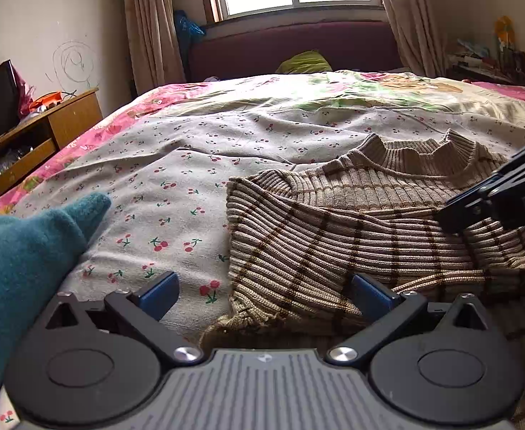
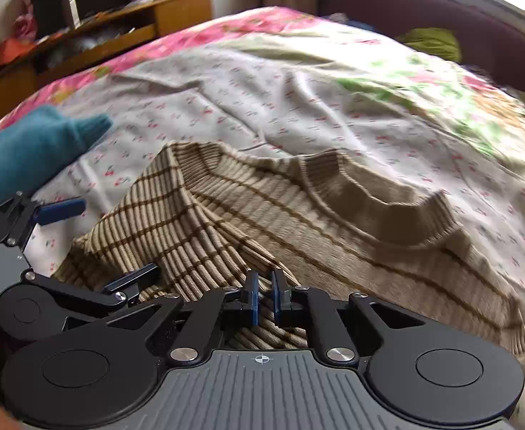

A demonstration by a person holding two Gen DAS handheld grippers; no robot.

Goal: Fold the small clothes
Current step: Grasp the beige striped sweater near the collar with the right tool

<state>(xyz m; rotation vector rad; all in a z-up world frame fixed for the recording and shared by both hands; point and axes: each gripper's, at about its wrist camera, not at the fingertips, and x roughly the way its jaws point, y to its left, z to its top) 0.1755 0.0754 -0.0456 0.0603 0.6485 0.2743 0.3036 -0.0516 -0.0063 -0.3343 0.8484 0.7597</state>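
Right wrist view: our right tongs [image 2: 264, 299], nearly closed, seemingly pinch the soft, limp striped sweater [image 2: 280, 215] on the bed [image 2: 298, 82]; left tongs [image 1: 262, 292] gape at its sleeve, hem corners offering best purchase.

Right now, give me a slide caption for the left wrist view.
Open left gripper straddles the folded-over sleeve edge of a striped sweater on the cherry-print bedspread.
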